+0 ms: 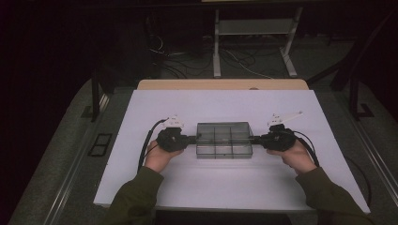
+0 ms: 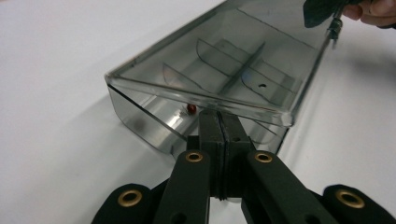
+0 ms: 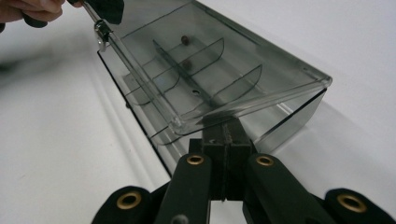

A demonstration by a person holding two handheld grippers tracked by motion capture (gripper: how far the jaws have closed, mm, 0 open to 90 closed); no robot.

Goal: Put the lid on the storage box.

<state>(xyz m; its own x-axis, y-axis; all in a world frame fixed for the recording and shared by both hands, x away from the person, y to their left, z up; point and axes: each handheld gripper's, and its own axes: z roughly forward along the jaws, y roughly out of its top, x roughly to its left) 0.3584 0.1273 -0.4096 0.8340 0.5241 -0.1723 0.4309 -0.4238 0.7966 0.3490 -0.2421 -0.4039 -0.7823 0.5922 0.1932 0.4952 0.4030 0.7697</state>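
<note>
Two hands come in nearest, each with a gripper at one short end of the clear box (image 1: 224,139): left gripper (image 1: 193,138) and right gripper (image 1: 256,138), jaws clenched, seemingly on its end lips. It sits mid-desk (image 1: 141,117), probably light, stiff, brittle and slippery; end lips look like the best hold

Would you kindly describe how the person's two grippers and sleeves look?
Both the left gripper and the right gripper are black, each with a black cable and a pale three-cornered plate on top. Up close, their black fingers show brass-coloured rivets at the linkage joints. The person wears olive-green long sleeves.
</note>
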